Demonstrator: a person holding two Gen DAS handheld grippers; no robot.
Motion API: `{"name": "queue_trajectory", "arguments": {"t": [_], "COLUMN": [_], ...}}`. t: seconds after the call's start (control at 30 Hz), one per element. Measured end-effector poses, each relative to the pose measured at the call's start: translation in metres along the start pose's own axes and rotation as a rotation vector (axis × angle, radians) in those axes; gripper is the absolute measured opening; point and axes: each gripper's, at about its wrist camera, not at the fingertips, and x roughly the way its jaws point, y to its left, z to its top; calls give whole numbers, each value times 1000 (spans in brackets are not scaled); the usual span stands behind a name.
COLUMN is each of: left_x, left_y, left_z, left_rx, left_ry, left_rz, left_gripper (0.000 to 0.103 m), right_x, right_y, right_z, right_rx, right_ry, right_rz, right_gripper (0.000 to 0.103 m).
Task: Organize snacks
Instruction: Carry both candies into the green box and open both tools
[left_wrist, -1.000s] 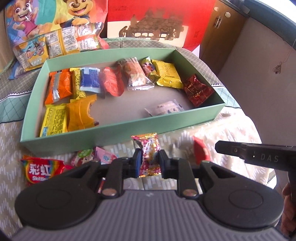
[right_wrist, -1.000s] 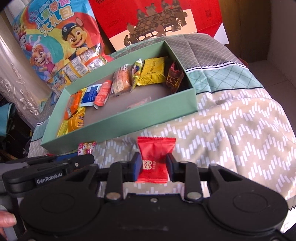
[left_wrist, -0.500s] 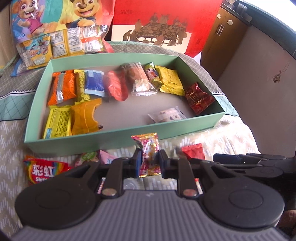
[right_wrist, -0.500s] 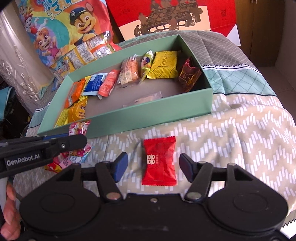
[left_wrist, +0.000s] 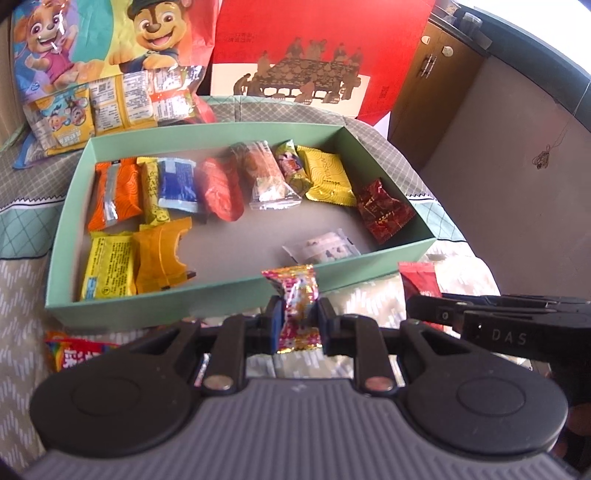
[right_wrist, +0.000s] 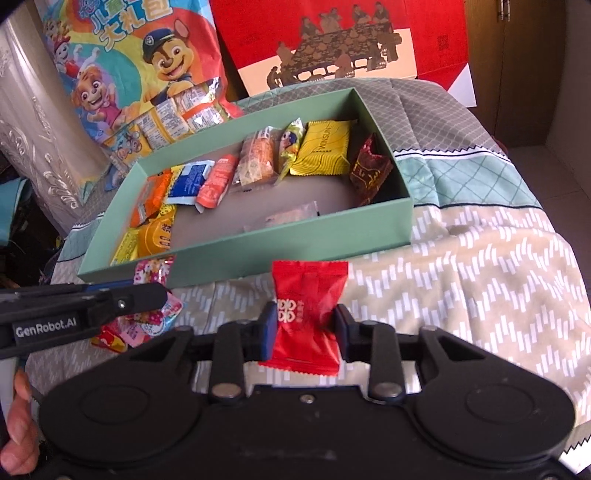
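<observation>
1. Tabletop under a patterned cloth (right_wrist: 480, 280); cartoon snack bag (left_wrist: 92, 62) and red box (left_wrist: 314, 55) stand at the back.
2. Green tray (left_wrist: 221, 295) holds a row of wrapped snacks along its far side, a few more near its front wall.
3. Left hand-held gripper (left_wrist: 297, 323): clamped on a pink foil candy (left_wrist: 297, 306), just before the tray's front wall.
4. Right hand-held gripper (right_wrist: 304, 325): jaws have just been closing, now pinching a red packet (right_wrist: 306, 314) above the cloth, near the tray.
</observation>
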Motion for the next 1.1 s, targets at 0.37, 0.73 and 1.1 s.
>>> {"name": "queue_trajectory", "arguments": {"t": [0.37,0.73,1.1], "left_x": [60,106,86], "left_y": [-27,-22,-20], "left_z": [69,90,74], "left_rx": [37,41,59], "left_ry": [-1,52,37], "left_rz": [-10,46,102], "left_gripper": [20,60,103], "right_x": [33,70,47], "right_y": [-16,-31,-26], "right_z": [95,123,118], "right_rx": [46,110,122], "right_ry": [-19,5,-51], "right_rz": [42,47,15], "right_gripper": [31,51,103]}}
